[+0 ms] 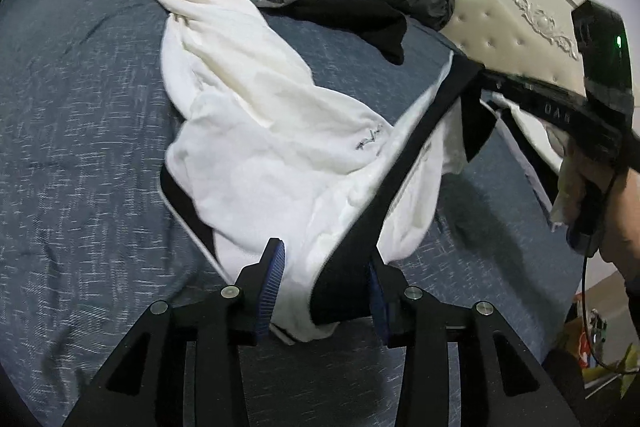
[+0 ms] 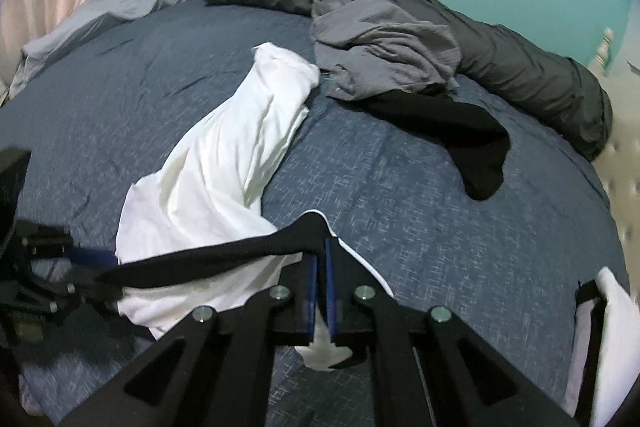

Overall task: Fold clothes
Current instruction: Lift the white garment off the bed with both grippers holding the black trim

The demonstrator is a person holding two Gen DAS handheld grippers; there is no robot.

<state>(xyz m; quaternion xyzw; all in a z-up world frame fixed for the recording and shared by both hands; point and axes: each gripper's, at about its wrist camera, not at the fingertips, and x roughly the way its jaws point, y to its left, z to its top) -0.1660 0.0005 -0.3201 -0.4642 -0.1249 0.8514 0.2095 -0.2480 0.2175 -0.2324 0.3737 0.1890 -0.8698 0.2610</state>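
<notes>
A white garment (image 1: 260, 147) (image 2: 224, 155) with a black waistband (image 1: 400, 179) (image 2: 200, 259) lies crumpled on the blue bedspread (image 1: 80, 147). My right gripper (image 2: 321, 247) is shut on one end of the waistband and holds it off the bed; in the left wrist view the right gripper (image 1: 486, 77) is at the upper right, held by a hand. The band runs from there down between the fingers of my left gripper (image 1: 325, 255). That gripper is open, with white cloth and the band lying loosely between its blue pads (image 1: 274, 275). The left gripper (image 2: 80, 267) shows blurred at the left edge.
A grey garment (image 2: 384, 43) and a black one (image 2: 460, 127) lie further back, before a rolled dark grey blanket (image 2: 520, 59). A tufted cream headboard (image 1: 512, 35) bounds the bed on the right. Another white piece with black trim (image 2: 612, 327) sits at the right edge.
</notes>
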